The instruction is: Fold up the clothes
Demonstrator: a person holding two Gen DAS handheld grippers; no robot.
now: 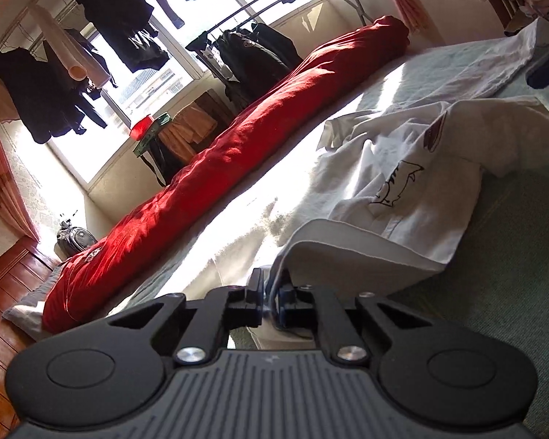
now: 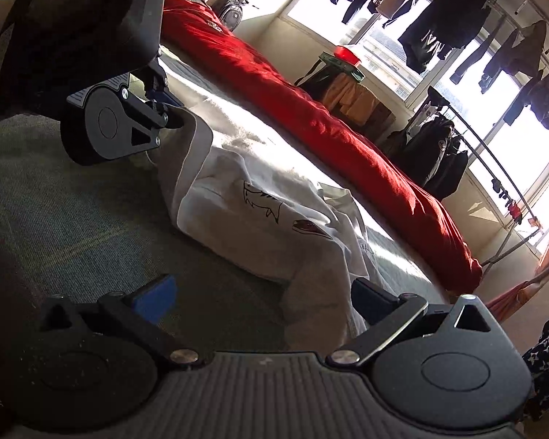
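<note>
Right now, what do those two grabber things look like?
Both are black. The left gripper has a ribbed grey plate, two round black discs with silver bolts, and thin arms ending in blue-padded fingers. The right gripper looks just the same, with bright blue pads on its fingers.

Soft white cloth shirt (image 1: 402,190) on matt, coarse-woven green bedcover (image 2: 73,226).

Hard sunlight from the blown-out windows (image 1: 153,84) glares across mid-frame, the lower foreground lies in shadow, and fisheye distortion bends the edges.
</note>
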